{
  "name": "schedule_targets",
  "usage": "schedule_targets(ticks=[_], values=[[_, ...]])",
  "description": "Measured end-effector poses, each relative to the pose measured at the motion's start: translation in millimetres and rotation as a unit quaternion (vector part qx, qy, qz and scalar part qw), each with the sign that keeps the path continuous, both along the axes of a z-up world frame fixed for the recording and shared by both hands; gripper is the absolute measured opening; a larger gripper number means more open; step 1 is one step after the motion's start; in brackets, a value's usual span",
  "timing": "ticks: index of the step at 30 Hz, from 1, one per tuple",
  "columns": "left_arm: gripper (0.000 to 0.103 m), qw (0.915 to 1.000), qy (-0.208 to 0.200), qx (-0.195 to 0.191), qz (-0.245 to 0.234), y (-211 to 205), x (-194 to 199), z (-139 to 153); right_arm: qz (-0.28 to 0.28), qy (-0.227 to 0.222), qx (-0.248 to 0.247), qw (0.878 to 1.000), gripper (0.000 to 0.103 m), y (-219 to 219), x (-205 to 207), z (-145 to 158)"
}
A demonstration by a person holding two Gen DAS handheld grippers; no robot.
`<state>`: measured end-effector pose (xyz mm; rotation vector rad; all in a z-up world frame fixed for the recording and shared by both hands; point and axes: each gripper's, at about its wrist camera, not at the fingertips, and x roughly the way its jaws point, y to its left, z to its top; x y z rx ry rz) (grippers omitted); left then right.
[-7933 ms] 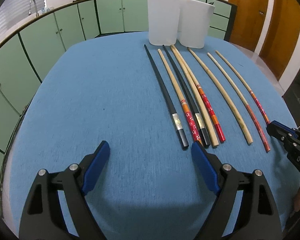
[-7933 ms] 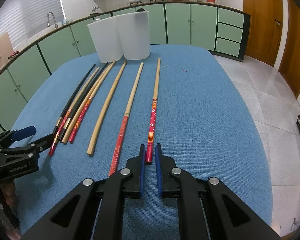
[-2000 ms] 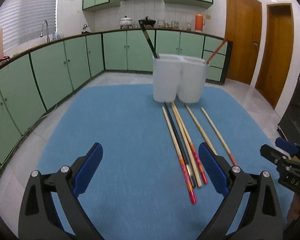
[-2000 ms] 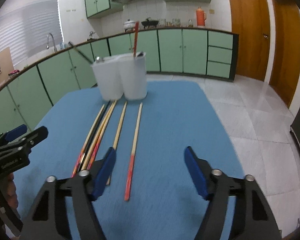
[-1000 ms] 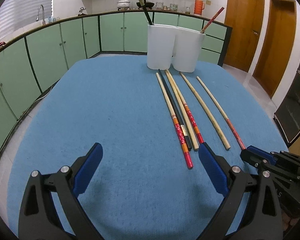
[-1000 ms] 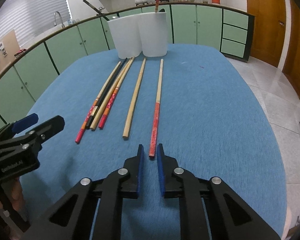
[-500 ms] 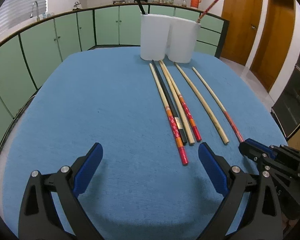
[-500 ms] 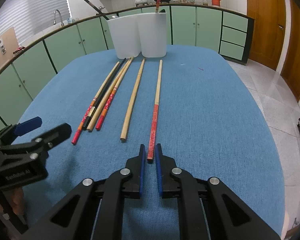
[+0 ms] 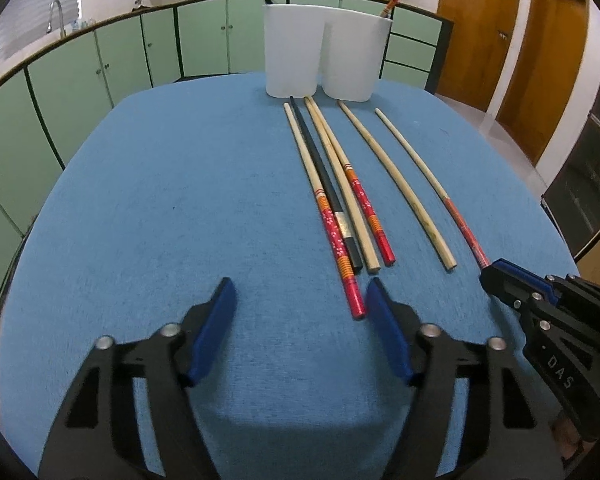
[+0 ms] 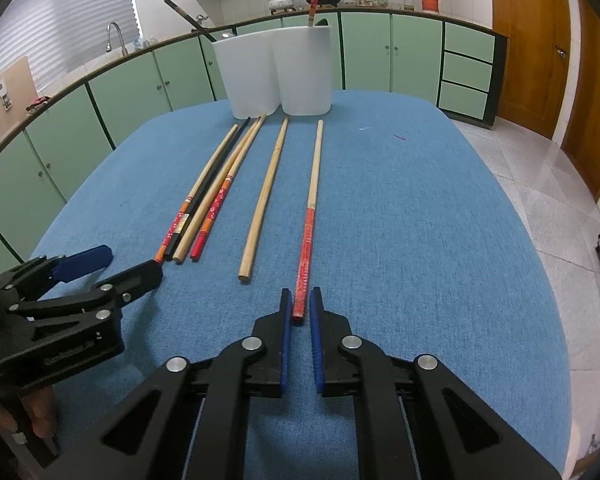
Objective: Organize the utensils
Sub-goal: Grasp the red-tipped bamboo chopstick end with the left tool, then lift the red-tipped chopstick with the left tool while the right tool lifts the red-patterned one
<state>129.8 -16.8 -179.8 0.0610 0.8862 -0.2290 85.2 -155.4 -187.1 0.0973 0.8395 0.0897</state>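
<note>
Several chopsticks lie side by side on the blue cloth. Two white holders (image 9: 324,60) (image 10: 276,76) stand at the far end, a black chopstick in the left one and a red one in the right. My right gripper (image 10: 298,316) is shut on the near end of the rightmost red-ended chopstick (image 10: 310,208), which lies flat; it also shows in the left wrist view (image 9: 428,184). My left gripper (image 9: 298,292) is open, low over the cloth, its right finger just beside the near end of the leftmost red-ended chopstick (image 9: 326,212).
The blue cloth (image 9: 180,200) covers a table whose right edge drops to a tiled floor (image 10: 540,184). Green cabinets (image 9: 100,64) run behind and to the left. A plain bamboo chopstick (image 10: 264,200) lies just left of the held one.
My left gripper has narrowed its opening and moved forward toward the leftmost chopstick's end. My right gripper has slid forward around the red end of the rightmost chopstick.
</note>
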Motion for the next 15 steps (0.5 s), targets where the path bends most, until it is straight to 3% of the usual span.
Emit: schedule_targets(ticks=[2, 7, 10, 15], values=[[0.053, 1.0, -0.002, 0.003, -0.006, -2, -2, 0, 0.0, -0.001, -0.001, 1.0, 0.009, 0, 0, 0], [0.017, 0.9998, -0.005, 0.003, -0.02, -9, -5, 1, -0.004, -0.002, 0.0, 1.0, 0.007, 0, 0, -1], [0.006, 0.9997, -0.006, 0.005, -0.025, -13, -6, 1, -0.004, -0.001, 0.002, 1.0, 0.006, 0, 0, -1], [0.006, 0.9998, -0.006, -0.003, -0.019, -11, -5, 2, -0.006, -0.003, 0.006, 1.0, 0.006, -1, 0, 1]])
